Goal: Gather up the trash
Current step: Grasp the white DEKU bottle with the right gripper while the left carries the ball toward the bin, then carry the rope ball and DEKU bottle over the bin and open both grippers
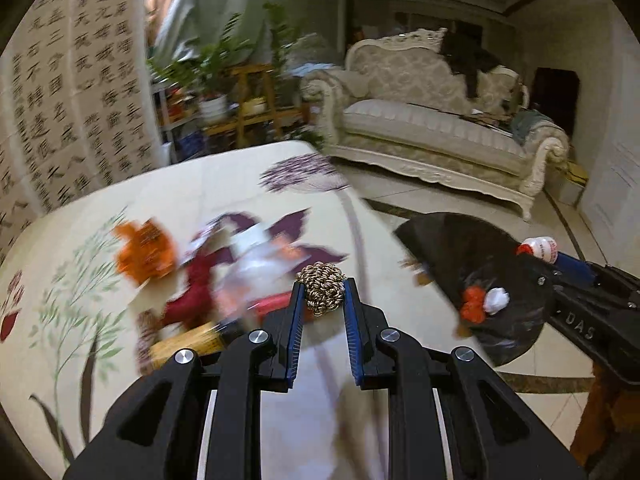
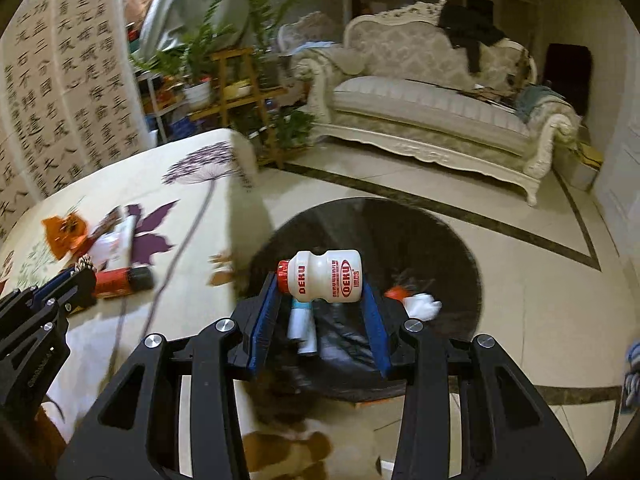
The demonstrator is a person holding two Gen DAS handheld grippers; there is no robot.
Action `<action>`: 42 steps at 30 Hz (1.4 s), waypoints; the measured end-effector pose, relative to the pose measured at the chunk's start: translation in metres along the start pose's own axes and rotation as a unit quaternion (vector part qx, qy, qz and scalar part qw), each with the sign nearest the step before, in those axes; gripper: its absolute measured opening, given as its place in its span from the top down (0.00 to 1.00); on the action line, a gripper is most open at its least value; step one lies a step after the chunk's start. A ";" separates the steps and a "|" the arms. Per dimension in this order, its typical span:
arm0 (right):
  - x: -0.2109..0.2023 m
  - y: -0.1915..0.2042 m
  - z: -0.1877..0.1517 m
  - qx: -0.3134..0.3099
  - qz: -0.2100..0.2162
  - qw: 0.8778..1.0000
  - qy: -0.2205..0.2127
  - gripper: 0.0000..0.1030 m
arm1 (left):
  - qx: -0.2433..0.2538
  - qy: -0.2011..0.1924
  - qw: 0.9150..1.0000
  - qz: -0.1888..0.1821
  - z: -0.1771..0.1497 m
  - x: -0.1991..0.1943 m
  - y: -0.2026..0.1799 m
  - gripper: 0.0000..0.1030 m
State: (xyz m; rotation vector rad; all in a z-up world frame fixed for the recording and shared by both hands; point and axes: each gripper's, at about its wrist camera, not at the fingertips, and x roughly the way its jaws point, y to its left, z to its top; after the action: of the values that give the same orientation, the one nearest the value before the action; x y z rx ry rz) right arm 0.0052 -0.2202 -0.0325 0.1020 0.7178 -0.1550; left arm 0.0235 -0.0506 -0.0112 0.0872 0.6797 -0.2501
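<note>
Seemingly, in the left wrist view, the left tool (image 1: 323, 300) is clamped on a woven rope ball (image 1: 322, 287) lifted off the counter (image 1: 120, 184), where an orange wrapper (image 1: 145, 253) and other litter remain. From the right wrist view, the right tool (image 2: 320, 294) grips a small white bottle (image 2: 326, 276) sideways directly above the black trash bag (image 2: 448, 248), presumably so it drops in beside the trash already there.

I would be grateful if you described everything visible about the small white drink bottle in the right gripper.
The small white drink bottle looks like plastic, with a waisted neck, red foil cap and red DEKU lettering. It lies sideways, cap toward the left, clamped end to end between the blue pads of the right gripper. It hangs above the open black trash bag, touching only the pads.
</note>
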 end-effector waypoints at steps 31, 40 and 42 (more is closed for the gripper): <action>0.061 -0.074 0.019 0.045 -0.036 0.998 0.008 0.60 | 0.081 0.038 0.996 -0.025 0.050 0.093 -0.105 0.73; 0.062 -0.078 0.018 0.052 -0.040 0.998 0.010 0.53 | 0.061 0.035 0.997 -0.017 0.051 0.091 -0.097 0.43; 0.061 -0.079 0.017 0.054 -0.040 0.998 0.010 0.53 | 0.062 0.031 0.997 -0.016 0.051 0.090 -0.098 0.40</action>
State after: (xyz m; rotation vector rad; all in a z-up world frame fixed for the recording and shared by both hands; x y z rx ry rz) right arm 0.0479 -0.3067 -0.0630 0.1786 0.7343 -0.2709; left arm 0.0974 -0.1712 -0.0280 0.2026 0.7277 -0.3220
